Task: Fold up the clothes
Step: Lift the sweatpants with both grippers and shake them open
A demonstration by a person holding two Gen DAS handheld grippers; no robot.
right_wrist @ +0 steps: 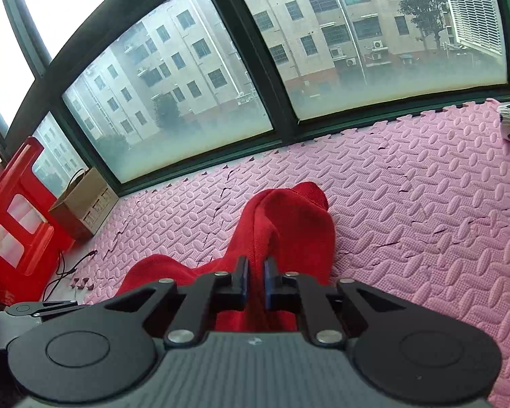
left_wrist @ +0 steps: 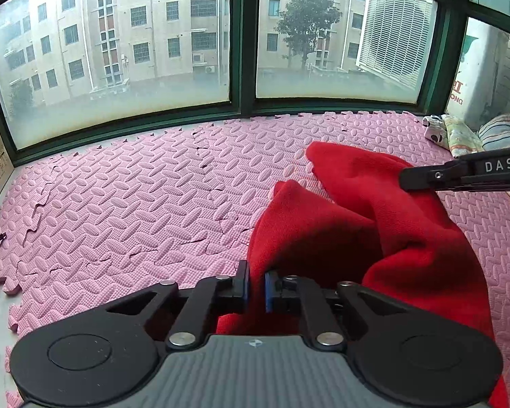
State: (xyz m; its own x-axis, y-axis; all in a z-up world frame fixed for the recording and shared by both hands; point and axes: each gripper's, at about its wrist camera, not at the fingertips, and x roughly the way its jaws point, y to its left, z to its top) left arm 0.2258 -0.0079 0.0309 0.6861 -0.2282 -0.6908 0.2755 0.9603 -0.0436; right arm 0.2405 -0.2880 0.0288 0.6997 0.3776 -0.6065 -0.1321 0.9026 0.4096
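Garment: red, soft, limp knit, draped mid-mat, partly lifted. Left gripper and right gripper each pinch a fabric fold. Likely light; best held at hems or corners.

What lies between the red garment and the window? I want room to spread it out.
Only bare pink foam mat between the red garment and the window; both wrist views show it.
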